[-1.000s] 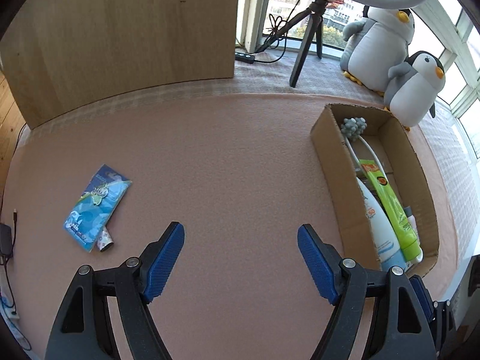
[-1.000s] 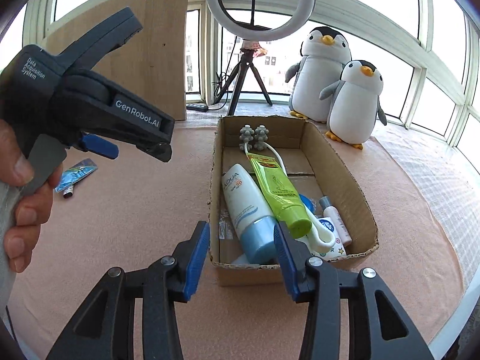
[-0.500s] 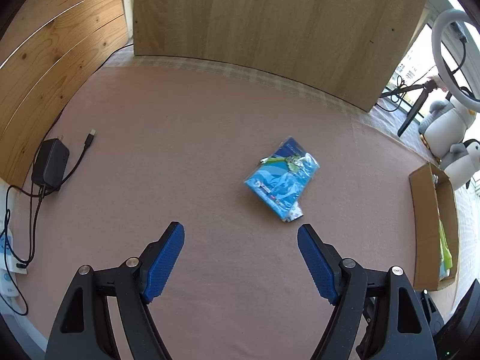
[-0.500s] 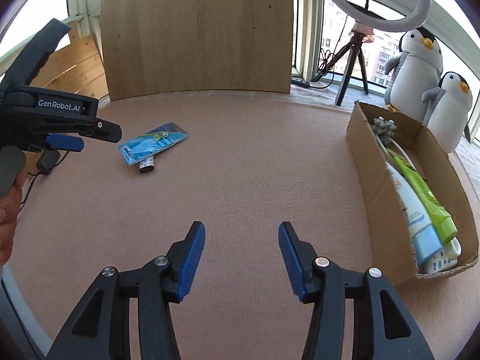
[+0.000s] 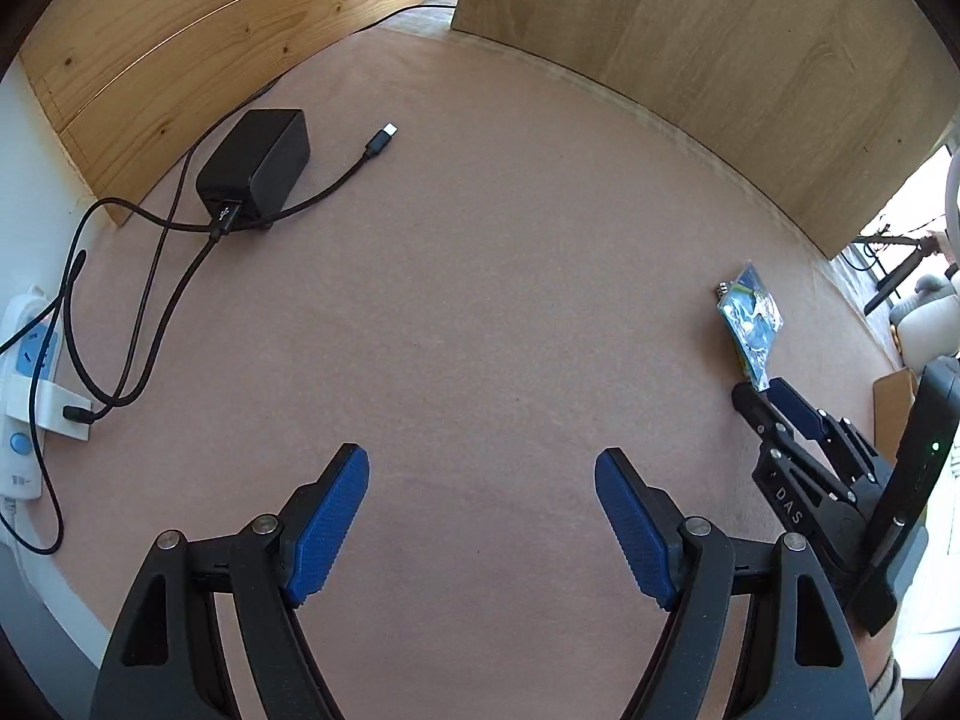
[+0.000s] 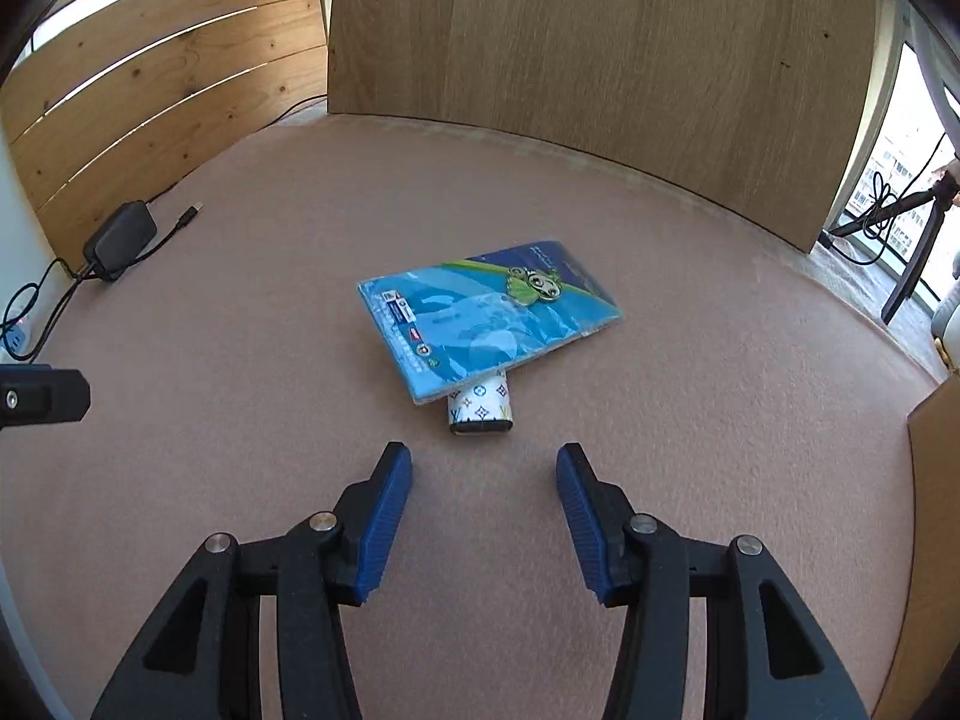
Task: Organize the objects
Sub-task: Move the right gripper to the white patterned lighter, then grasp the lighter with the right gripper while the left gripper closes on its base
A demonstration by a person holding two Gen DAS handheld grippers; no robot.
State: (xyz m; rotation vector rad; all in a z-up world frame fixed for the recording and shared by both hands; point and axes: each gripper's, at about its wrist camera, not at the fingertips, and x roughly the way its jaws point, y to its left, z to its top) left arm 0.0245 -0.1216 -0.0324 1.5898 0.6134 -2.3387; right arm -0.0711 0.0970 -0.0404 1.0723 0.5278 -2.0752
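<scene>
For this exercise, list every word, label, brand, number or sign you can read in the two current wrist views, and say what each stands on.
"DAS": white letters on the black body of the right gripper, seen in the left wrist view.
Blue packet: small print and logos on it, too small to read.
Small patterned item under the packet: repeating symbols only, no readable words.
Power strip: markings too blurred to read.

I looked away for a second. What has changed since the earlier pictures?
Both tongs swung from the cardboard box toward the blue packet. The right tongs now face it, empty, jaws closing. The left tongs stay wide open. The packet still lies on the small patterned tube; nothing grasped.
</scene>
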